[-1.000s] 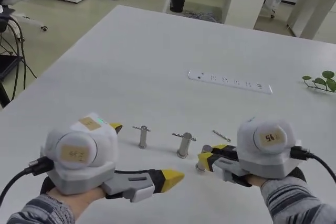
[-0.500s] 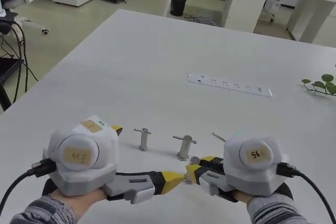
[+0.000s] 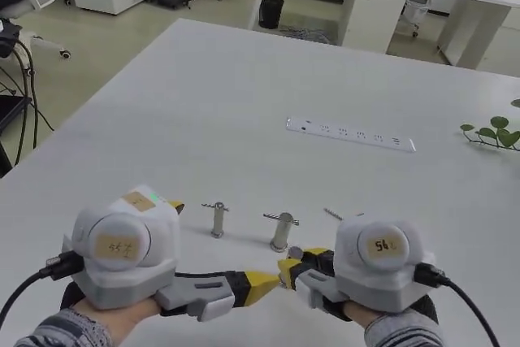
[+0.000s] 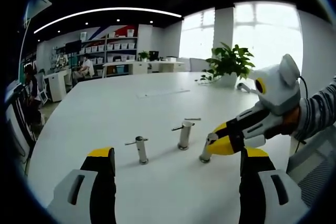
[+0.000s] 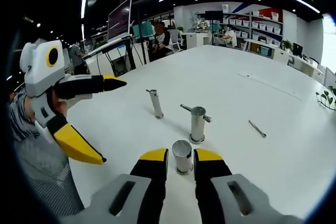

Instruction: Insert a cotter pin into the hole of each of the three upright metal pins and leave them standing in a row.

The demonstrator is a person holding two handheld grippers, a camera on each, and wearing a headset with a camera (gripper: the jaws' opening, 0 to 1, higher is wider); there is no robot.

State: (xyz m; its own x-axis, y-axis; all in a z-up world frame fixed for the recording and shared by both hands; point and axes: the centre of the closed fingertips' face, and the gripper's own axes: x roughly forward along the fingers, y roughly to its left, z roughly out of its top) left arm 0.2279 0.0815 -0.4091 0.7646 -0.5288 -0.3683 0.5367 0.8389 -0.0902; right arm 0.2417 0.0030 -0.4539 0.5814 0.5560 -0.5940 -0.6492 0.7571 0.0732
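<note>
Three upright metal pins stand near the table's front edge. The left pin [image 3: 218,219] [image 5: 155,103] and the middle pin [image 3: 280,232] [image 5: 197,124] each carry a cotter pin through the top. My right gripper [image 3: 291,266] [image 5: 181,162] is shut on the third metal pin [image 3: 296,251] [image 5: 182,156], which has no cotter pin in it. A loose cotter pin [image 3: 333,214] [image 5: 257,128] lies flat on the table behind it. My left gripper [image 3: 219,243] [image 4: 177,155] is open with nothing in it, just in front of the row.
A white power strip [image 3: 349,132] lies across the middle of the white table [image 3: 244,103]. Plant leaves [image 3: 491,132] reach in at the right edge. Office desks, chairs and a bin stand beyond the far edge.
My right gripper has slid left with the third metal pin, bringing it closer to the middle pin. The left gripper has stayed about where it was. The head camera has tilted slightly.
</note>
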